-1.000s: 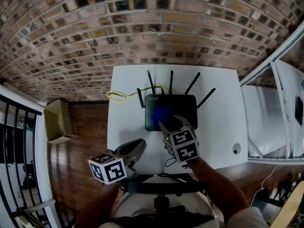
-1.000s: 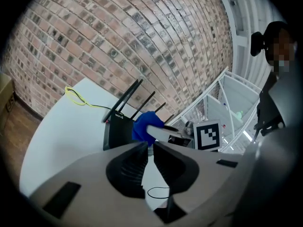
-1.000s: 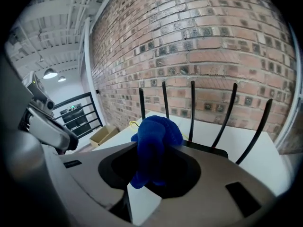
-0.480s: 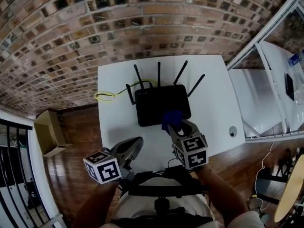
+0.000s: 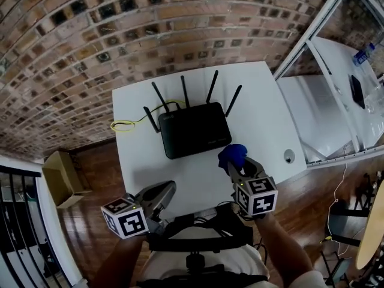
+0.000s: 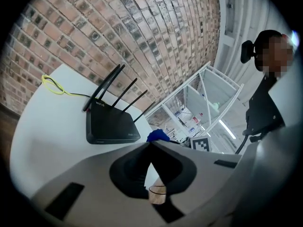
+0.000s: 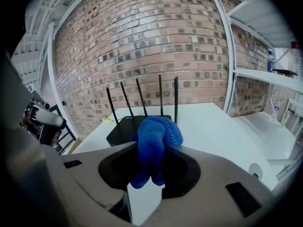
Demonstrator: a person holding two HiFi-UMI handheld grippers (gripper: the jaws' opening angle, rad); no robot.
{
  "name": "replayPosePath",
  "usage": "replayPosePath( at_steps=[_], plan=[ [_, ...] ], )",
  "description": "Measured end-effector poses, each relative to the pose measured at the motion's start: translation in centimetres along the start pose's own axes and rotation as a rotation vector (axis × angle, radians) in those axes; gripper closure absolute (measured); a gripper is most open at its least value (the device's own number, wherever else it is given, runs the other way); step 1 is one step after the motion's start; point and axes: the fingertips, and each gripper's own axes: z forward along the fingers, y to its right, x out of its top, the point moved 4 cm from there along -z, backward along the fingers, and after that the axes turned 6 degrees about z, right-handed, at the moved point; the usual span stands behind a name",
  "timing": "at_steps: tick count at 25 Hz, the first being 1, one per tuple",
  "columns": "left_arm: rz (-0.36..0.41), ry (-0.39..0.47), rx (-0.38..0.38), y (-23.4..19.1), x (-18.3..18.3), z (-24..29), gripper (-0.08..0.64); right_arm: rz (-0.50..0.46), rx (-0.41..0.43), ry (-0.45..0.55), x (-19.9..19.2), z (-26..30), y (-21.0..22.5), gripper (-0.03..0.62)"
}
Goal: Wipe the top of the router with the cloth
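A black router (image 5: pixel 193 128) with several upright antennas sits on the white table (image 5: pixel 264 119); it also shows in the left gripper view as the router (image 6: pixel 110 126) and in the right gripper view as the router (image 7: pixel 124 125). My right gripper (image 5: pixel 235 161) is shut on a bunched blue cloth (image 5: pixel 231 155), just off the router's front right corner, above the table. The cloth (image 7: pixel 152 144) fills the right gripper (image 7: pixel 152 148) between its jaws. My left gripper (image 5: pixel 168 190) is shut and empty near the table's front edge, its left gripper (image 6: pixel 150 143) tips meeting.
A yellow cable (image 5: pixel 129 123) runs from the router's back to the table's left edge. A round grommet (image 5: pixel 289 156) sits at the table's right. A brick wall stands behind. White shelving (image 5: pixel 336 89) is on the right, and a cardboard box (image 5: pixel 60 170) sits on the wooden floor at left.
My right gripper has drawn the blue cloth off the router's top, toward the front right, onto the bare table side. The left gripper shifted slightly.
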Motion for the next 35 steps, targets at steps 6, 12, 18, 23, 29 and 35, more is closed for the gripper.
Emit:
replayPosePath(
  at_steps=[6, 12, 18, 23, 29, 35],
  plan=[
    [-0.012, 0.059, 0.072, 3.1, -0.7, 3.2, 0.551, -0.007, 0.013, -0.014, -0.2, -2.2, 6.0, 0.460],
    [0.006, 0.054, 0.087, 8.4, -2.8, 9.5, 0.551, -0.012, 0.032, -0.035, -1.2, -4.3, 13.5, 0.459],
    [0.011, 0.063, 0.135, 12.0, -5.0, 15.4, 0.551, -0.018, 0.047, -0.100, -3.5, -4.8, 21.2, 0.457],
    [0.019, 0.066, 0.183, 14.8, -6.3, 18.4, 0.551, -0.017, 0.088, -0.135, -4.6, -4.7, 24.6, 0.457],
    [0.032, 0.075, 0.186, 16.7, -6.7, 19.2, 0.551, -0.031, 0.116, -0.085, -3.9, -5.7, 25.0, 0.461],
    [0.024, 0.087, 0.189, 16.6, -6.4, 19.0, 0.551, -0.048, 0.106, -0.087, -3.5, -5.8, 25.3, 0.479]
  ],
)
